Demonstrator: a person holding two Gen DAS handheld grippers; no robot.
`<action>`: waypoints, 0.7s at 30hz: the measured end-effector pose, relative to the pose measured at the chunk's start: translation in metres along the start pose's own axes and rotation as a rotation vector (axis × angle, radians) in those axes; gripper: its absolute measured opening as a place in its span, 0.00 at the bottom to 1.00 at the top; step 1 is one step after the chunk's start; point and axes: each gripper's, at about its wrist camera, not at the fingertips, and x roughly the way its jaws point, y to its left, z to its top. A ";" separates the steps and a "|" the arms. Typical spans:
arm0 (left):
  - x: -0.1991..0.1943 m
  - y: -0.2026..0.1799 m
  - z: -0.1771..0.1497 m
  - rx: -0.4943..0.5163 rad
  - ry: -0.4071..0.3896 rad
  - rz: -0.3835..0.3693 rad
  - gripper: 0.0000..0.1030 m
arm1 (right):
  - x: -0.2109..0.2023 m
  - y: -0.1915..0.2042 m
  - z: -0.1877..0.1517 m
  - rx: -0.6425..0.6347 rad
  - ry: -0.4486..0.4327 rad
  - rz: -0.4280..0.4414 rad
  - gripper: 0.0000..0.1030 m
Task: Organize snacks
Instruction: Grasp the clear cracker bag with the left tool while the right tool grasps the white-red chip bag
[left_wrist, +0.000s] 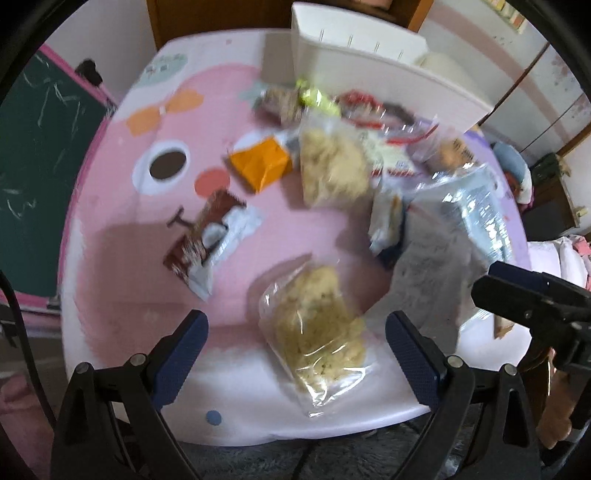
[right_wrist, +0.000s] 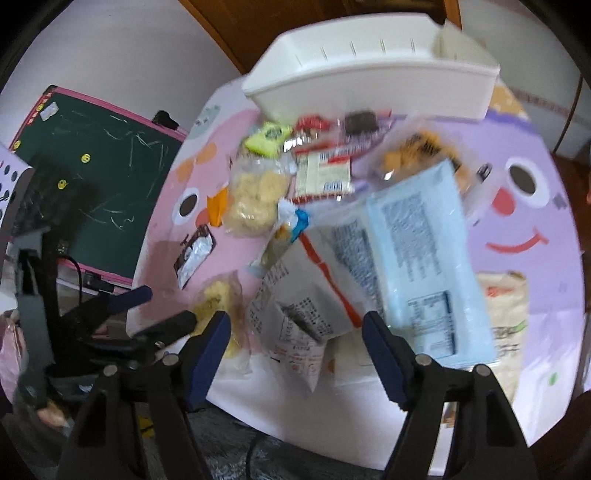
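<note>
Many snack packs lie on a pink and lilac cartoon table. My left gripper is open, its fingers either side of a clear bag of pale puffed snacks at the near edge. A brown and white wrapper, an orange pack and a second puffed bag lie beyond. My right gripper is open above a white printed pack and a light blue pack. A white bin stands at the far edge. The left gripper also shows in the right wrist view.
A green chalkboard with a pink frame leans left of the table. A yellow-green pack, red packs and a beige bag crowd the table. Grey carpet lies below the near edge.
</note>
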 end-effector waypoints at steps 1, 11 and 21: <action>0.005 -0.001 -0.002 -0.002 0.015 -0.006 0.94 | 0.006 0.002 0.001 0.000 0.014 -0.008 0.71; 0.032 -0.006 -0.005 0.009 0.072 -0.003 0.93 | 0.041 0.019 0.008 -0.057 0.072 -0.095 0.71; 0.043 -0.014 -0.006 0.018 0.101 -0.066 0.59 | 0.046 0.024 0.008 -0.120 0.074 -0.120 0.46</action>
